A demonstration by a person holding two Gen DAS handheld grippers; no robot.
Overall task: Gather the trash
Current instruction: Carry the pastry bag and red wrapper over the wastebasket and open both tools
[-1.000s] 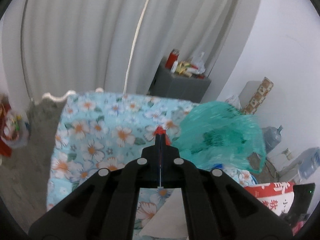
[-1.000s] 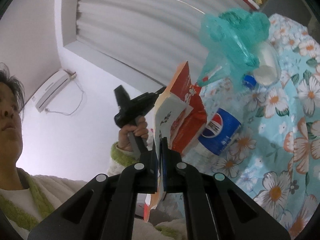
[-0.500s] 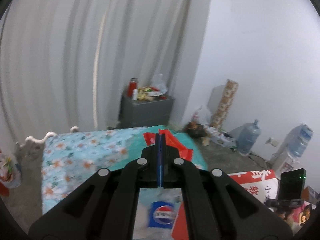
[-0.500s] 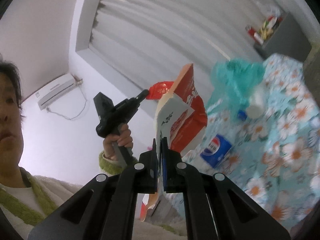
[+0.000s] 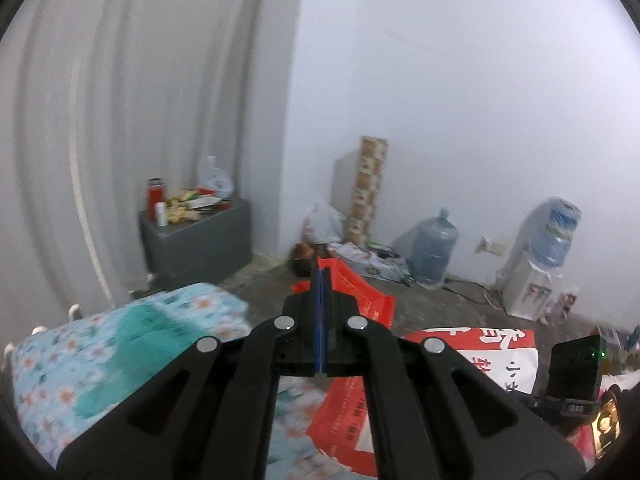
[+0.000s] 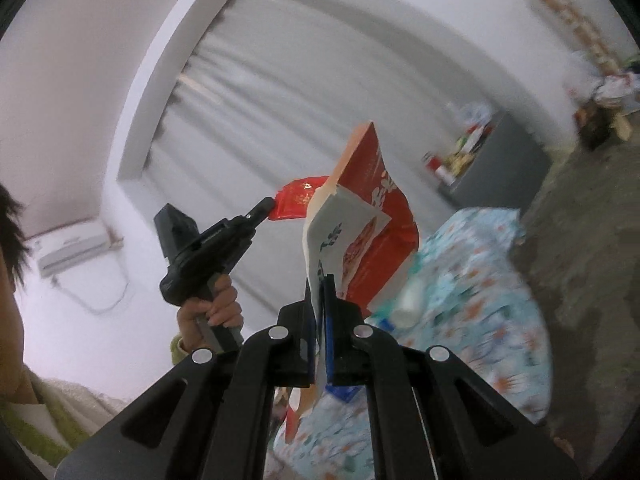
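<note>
My left gripper (image 5: 321,276) is shut on a small red wrapper (image 5: 360,298), held in the air beyond the bed's corner. In the right wrist view that left gripper (image 6: 267,205) shows from the side in a person's hand (image 6: 212,306), the red wrapper (image 6: 298,198) sticking out of its tip. My right gripper (image 6: 320,286) is shut on the edge of a red-and-white printed bag (image 6: 376,216), which stands up open. The same bag (image 5: 480,354) hangs below and right of the left gripper. A teal plastic bag (image 5: 148,344) lies on the floral bed.
The floral-sheeted bed (image 6: 492,280) carries a plastic bottle (image 6: 410,304). A grey cabinet (image 5: 196,240) with clutter stands by the curtain. Along the wall are bags of rubbish (image 5: 324,224), a patterned roll (image 5: 368,184), a water jug (image 5: 434,248) and a dispenser (image 5: 532,280).
Both grippers have swung right and away from the bed, the left one rising with the red wrapper. The teal bag and bottle have slid to the edges of both views.
</note>
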